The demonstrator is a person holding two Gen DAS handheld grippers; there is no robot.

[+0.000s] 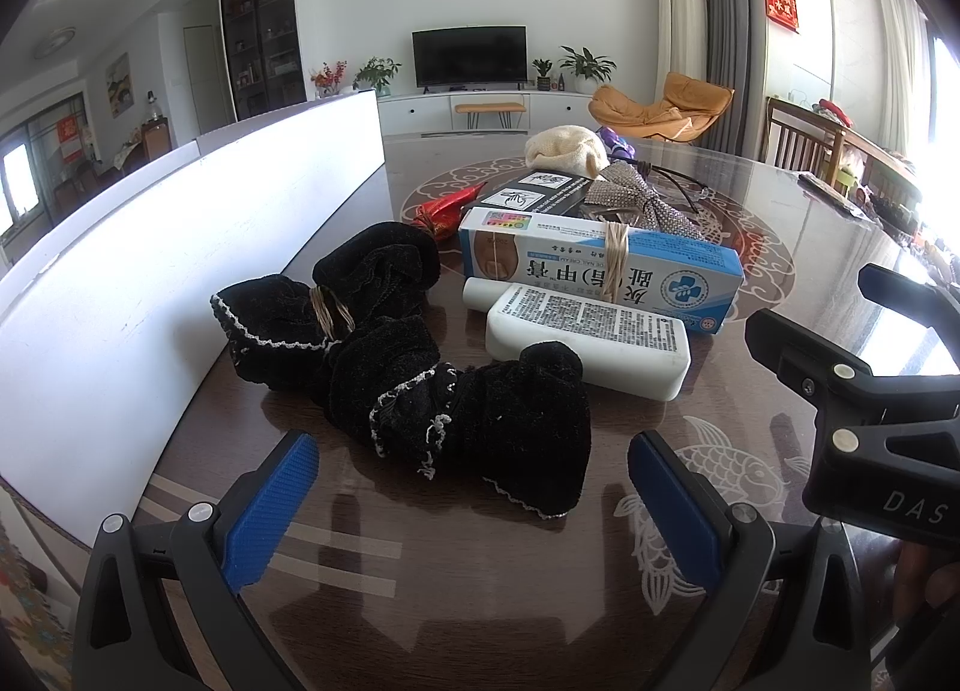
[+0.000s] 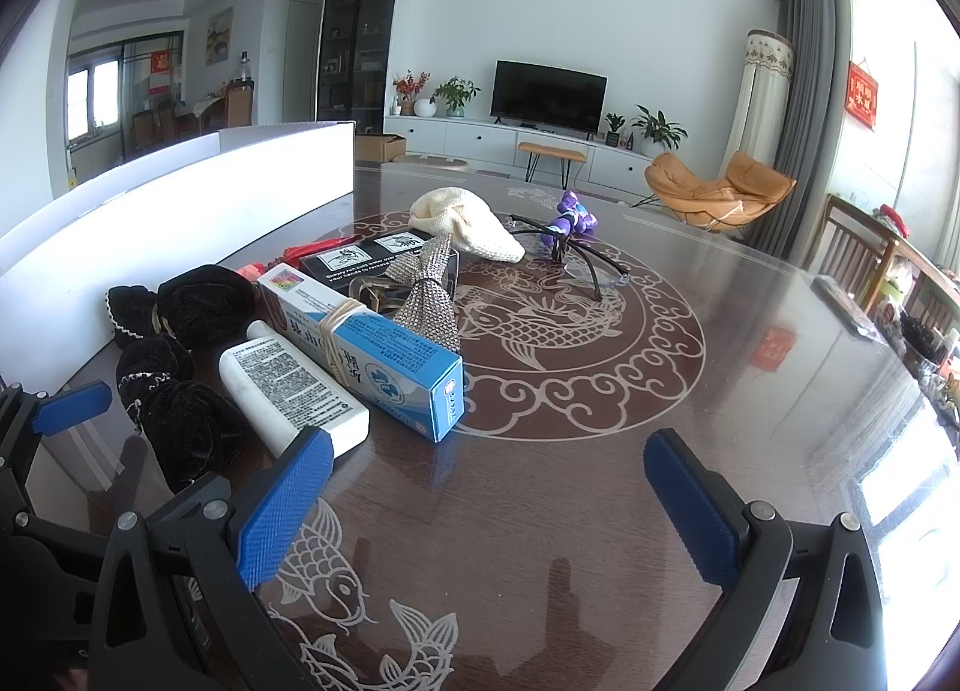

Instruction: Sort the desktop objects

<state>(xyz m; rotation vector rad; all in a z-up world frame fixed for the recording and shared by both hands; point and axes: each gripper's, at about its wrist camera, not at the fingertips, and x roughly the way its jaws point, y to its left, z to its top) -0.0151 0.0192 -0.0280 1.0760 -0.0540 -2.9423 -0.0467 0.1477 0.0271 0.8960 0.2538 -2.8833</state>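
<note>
Blue-and-white box (image 1: 600,265) lettered "NAIL CREAM", rubber-banded; left tool (image 1: 474,502) and right tool (image 2: 489,502) both wide, empty

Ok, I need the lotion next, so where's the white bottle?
The white bottle lies on the table between the black velvet cloth and the blue-and-white box, ahead of the left gripper.

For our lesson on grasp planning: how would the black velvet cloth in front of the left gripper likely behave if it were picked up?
The black cloth looks soft and crumpled, so it would probably sag and drape rather than hold its shape. A band ties it near one end, so it likely lifts as one bundle. Its fuzzy pile should grip the ribbed pads well; slipping seems unlikely.
</note>
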